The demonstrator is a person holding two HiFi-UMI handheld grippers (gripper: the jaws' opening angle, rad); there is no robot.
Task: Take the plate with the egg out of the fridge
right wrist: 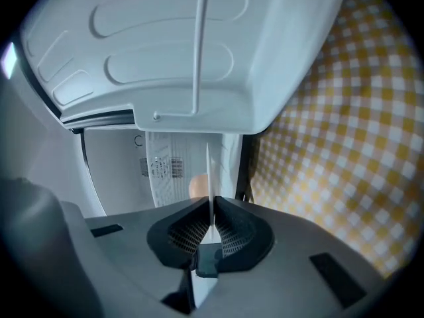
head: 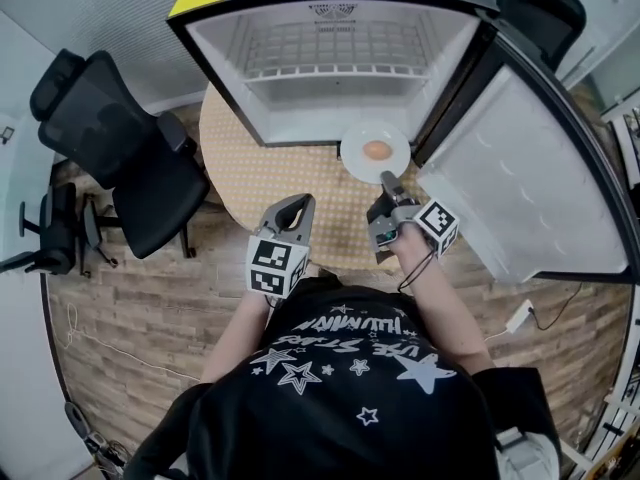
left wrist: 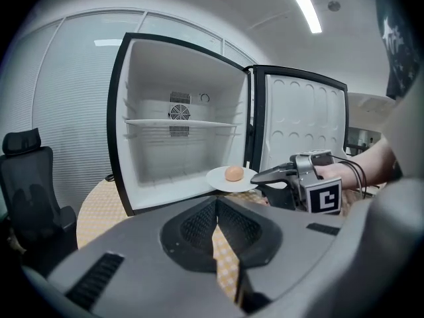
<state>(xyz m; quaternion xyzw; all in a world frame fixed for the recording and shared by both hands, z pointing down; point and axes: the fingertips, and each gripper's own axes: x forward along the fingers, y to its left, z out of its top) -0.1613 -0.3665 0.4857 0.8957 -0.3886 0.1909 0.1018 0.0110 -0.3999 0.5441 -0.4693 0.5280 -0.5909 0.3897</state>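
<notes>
The fridge (head: 330,108) is set on a round table (head: 255,183) w/ a yellow check cloth. Its door (head: 520,188) is swung wide to the right, so the whole front is left open. Inside, only a wire shelf (head: 325,48) is seen, high up. Btwn the fridge's front edge and the person, a bare strip of cloth is left free. The table's left edge is flanked by a black office chair (head: 120,148), and the right side is bounded by the door's inner face.

The plate (head: 352,153) is held in the air at the fridge's lower front edge, right-hand corner, just beside the hinge side and above the table. It is round, so no long axis is given. In the left gripper view it is seen level, face up. The egg (head: 376,150) is laid on its side approx. at the plate's centre, w/ its longer axis roughly across the head view.

The right gripper (head: 388,180) is clamped on the plate's near rim. In the right gripper view the rim is seen edge-on, pinched btwn the closed jaws. The left gripper (head: 297,204) is held over the bare cloth, well apart from the plate, jaws together w/ nothing btwn them.
</notes>
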